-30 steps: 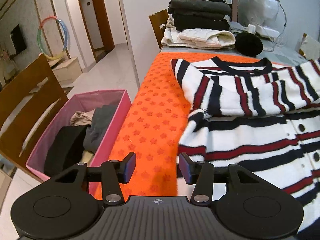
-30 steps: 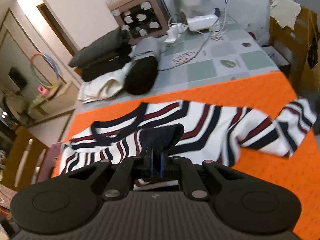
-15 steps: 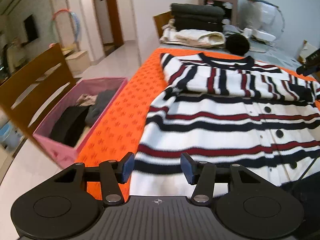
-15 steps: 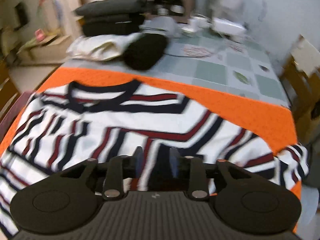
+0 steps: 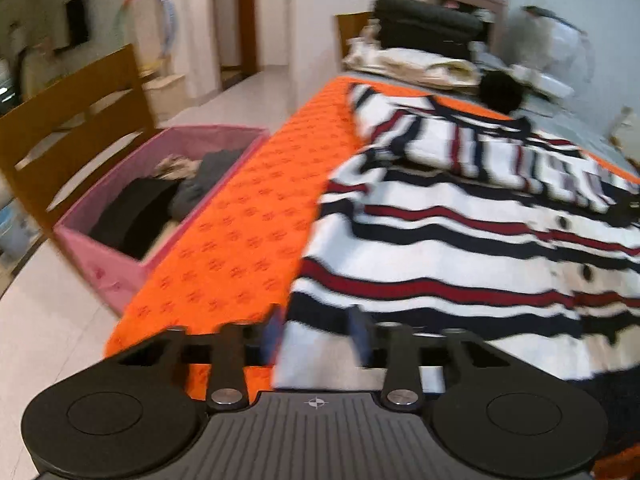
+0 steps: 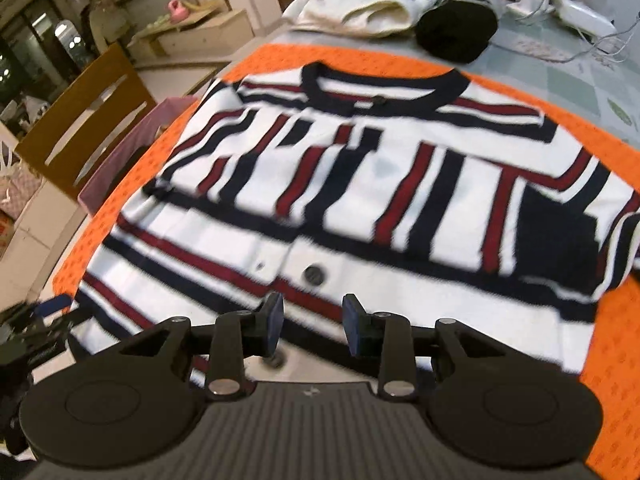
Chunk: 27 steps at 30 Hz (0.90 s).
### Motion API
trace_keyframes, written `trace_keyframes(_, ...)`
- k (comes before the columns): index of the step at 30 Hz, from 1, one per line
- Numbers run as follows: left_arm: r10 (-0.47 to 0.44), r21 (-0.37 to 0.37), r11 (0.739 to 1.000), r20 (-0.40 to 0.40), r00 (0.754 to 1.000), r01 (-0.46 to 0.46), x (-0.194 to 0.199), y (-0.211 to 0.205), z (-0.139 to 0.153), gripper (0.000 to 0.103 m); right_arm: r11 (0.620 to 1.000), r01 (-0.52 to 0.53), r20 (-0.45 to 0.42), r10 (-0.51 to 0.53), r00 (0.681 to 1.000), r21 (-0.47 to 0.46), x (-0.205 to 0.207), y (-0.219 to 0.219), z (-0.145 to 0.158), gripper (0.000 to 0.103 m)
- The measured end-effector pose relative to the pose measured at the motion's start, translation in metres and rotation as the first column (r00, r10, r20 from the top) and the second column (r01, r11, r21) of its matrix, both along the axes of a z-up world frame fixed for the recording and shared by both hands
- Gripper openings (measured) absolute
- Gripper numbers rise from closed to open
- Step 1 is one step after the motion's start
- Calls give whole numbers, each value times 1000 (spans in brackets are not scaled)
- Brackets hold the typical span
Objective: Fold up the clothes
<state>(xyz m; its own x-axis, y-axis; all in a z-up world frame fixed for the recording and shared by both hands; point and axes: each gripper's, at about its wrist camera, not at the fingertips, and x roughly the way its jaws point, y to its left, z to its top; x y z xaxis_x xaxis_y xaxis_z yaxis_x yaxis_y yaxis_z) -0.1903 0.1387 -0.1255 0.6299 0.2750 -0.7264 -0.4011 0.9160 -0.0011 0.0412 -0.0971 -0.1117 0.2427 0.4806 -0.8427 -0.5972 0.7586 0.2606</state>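
A white cardigan with navy and red stripes (image 6: 360, 200) lies flat on the orange patterned mat (image 6: 616, 344), both sleeves folded across its chest. My right gripper (image 6: 313, 326) is open and empty above the cardigan's lower button line. The cardigan also shows in the left wrist view (image 5: 460, 248), blurred. My left gripper (image 5: 316, 336) is open at the cardigan's near left hem corner, over the mat (image 5: 240, 240). The left gripper also shows at the bottom left of the right wrist view (image 6: 36, 332).
A pink fabric bin (image 5: 104, 264) with dark clothes stands on the floor left of the table. A wooden chair (image 5: 68, 120) is behind it. Folded clothes (image 6: 360, 12), a black bundle (image 6: 456, 32) and white cables (image 6: 576, 20) lie at the table's far end.
My right gripper let go of the dark-cuffed sleeve, which now lies folded on the chest, opened and pulled back toward the hem. My left gripper moved back to the cardigan's lower left corner.
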Motion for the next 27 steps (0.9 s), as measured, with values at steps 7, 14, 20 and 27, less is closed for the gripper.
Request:
trace_keyframes(7, -288, 240, 926, -48, 957, 291, 3, -55, 3, 13, 999, -14, -27, 13, 1000, -42, -24, 14, -1, 38)
trace_keyframes(14, -292, 195, 935, -52, 955, 297, 6, -60, -2, 19, 997, -45, -46, 42, 998, -66, -33, 29, -7, 37)
trace_keyframes(20, -276, 147, 949, -50, 960, 280, 7, -60, -5, 20, 997, -70, -67, 67, 996, -42, -36, 35, -8, 38)
trace_keyframes(27, -163, 158, 971, -108, 981, 179, -10, -33, -4, 22, 999, -39, -137, 44, 990, 34, -40, 39, -23, 38)
